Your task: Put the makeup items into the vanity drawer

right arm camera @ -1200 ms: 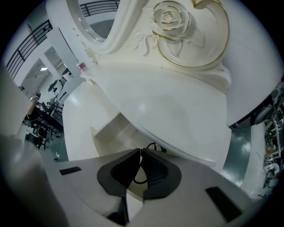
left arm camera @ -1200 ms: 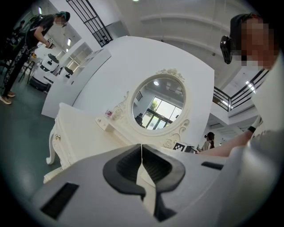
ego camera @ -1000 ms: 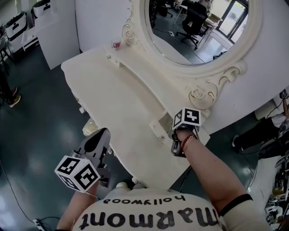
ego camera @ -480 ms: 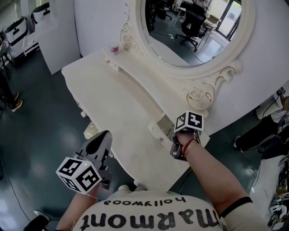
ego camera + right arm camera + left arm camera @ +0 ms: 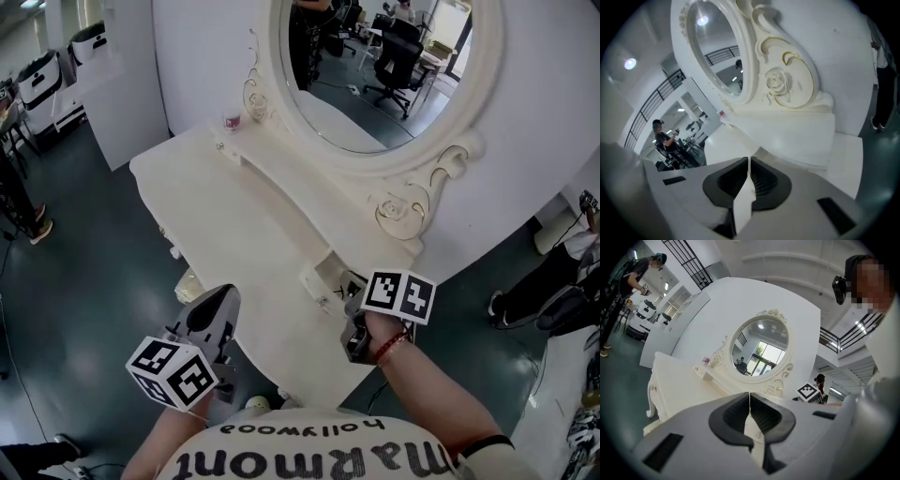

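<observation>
— What does the person wear?

— A cream T-shirt (image 5: pixel 319 452) with big black letters across it. The sleeve (image 5: pixel 487 443) ends in a black band, and a red bracelet (image 5: pixel 389 349) sits on the right wrist.

— And the 2 tools?

— The left gripper (image 5: pixel 749 413) and the right gripper (image 5: pixel 748 180) have pale grey shells and black ribbed pads (image 5: pixel 733 420). Each carries 1 white cube with black square markers: the left cube (image 5: pixel 173 371) and the right cube (image 5: pixel 399 294).

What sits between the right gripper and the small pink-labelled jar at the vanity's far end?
Nothing visible. Bare white vanity top runs from the right gripper to the small pink-labelled jar beside the white oval mirror frame. The gripper's jaws are together, empty.
</observation>
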Demonstrator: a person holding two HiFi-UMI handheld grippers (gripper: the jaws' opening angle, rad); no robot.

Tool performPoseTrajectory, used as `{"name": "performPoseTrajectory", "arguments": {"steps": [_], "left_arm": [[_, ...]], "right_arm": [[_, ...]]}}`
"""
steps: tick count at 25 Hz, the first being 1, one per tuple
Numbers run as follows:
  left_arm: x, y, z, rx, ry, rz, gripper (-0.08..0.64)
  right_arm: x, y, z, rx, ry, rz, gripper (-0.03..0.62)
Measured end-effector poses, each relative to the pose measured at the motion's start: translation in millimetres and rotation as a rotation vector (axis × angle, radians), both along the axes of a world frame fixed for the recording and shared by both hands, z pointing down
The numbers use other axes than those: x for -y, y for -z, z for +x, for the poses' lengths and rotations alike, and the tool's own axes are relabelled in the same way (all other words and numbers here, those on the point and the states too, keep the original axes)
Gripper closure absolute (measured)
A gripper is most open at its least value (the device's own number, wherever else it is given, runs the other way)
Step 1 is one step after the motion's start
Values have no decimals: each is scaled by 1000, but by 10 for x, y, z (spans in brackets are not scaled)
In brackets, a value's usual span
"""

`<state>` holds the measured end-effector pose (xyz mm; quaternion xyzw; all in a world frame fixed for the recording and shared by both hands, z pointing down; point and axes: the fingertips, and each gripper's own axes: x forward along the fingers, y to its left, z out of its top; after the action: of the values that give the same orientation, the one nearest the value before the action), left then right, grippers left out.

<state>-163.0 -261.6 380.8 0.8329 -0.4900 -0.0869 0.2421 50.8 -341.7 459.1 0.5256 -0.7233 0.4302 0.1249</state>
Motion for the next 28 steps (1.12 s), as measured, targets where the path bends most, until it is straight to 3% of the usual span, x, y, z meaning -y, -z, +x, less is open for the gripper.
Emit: {"name": "performPoseTrajectory", "arguments": {"steps": [5,10,15,21,28], "left_arm": [[-48,138,145,4,11,24,548],[-136,277,225,27,35,46,548],[-196,334,182,42,72,48,548],[-251,324,182,59,92,52,548],[-271,328,227,68,86,56,548]], "right_arm": [[-120,458,-117,96,83,259,555],[-333,799,-116,129,131,421,555],[-427,1134,16,102,136,562,557],[-519,1257,29,34,166,634,557],[-551,1138,28,-16,187,615,557]]}}
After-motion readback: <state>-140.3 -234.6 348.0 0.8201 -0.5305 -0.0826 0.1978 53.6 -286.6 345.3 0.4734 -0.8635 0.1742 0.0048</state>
